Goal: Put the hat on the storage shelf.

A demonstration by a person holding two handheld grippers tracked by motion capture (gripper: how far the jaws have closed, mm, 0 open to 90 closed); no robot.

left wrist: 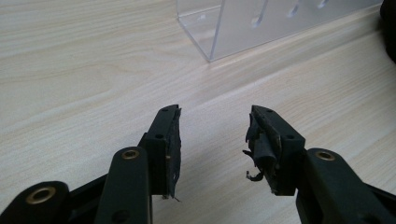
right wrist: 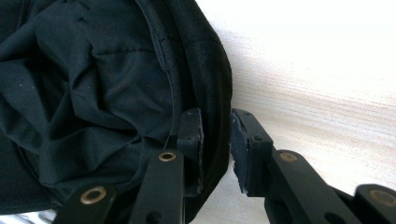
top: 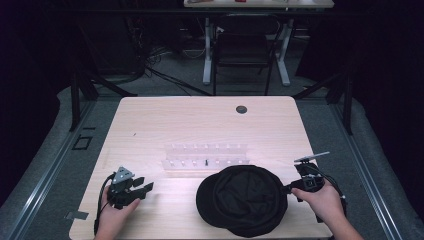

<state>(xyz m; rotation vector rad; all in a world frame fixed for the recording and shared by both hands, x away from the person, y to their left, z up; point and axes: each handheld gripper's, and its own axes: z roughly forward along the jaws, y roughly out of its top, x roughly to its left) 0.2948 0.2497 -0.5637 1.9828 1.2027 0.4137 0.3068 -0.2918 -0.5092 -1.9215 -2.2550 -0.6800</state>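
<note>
Lying upside down at the lower middle of the high view, on the pale wooden bench (top: 150,125): a black cap (top: 242,200), lining facing up, crumpled inside.

Coming in at the lower right of that view, gripped by a hand: the right tongs (top: 289,189), reaching the cap's right edge. In the right gripper view, straddling the cap's rim (right wrist: 212,93), one jaw sitting inside against the lining, the other outside over the bare wood. Pressing on the inner side; a thin sliver of light seeming to remain between the outer pad and the rim, so not possible to tell whether clamped or merely closing around it.

Resting at the lower left of the high view, well apart from the cap: the left tongs (top: 145,189), held in the other hand, pointing toward the right of the frame. In the left gripper view (left wrist: 212,140), jaws standing apart with nothing but bench grain between them, pads looking worn and frayed.

Standing just behind the cap, toward the middle of the high view: a clear acrylic rack (top: 206,156); showing too at the upper right of the left gripper view (left wrist: 261,23).
</note>
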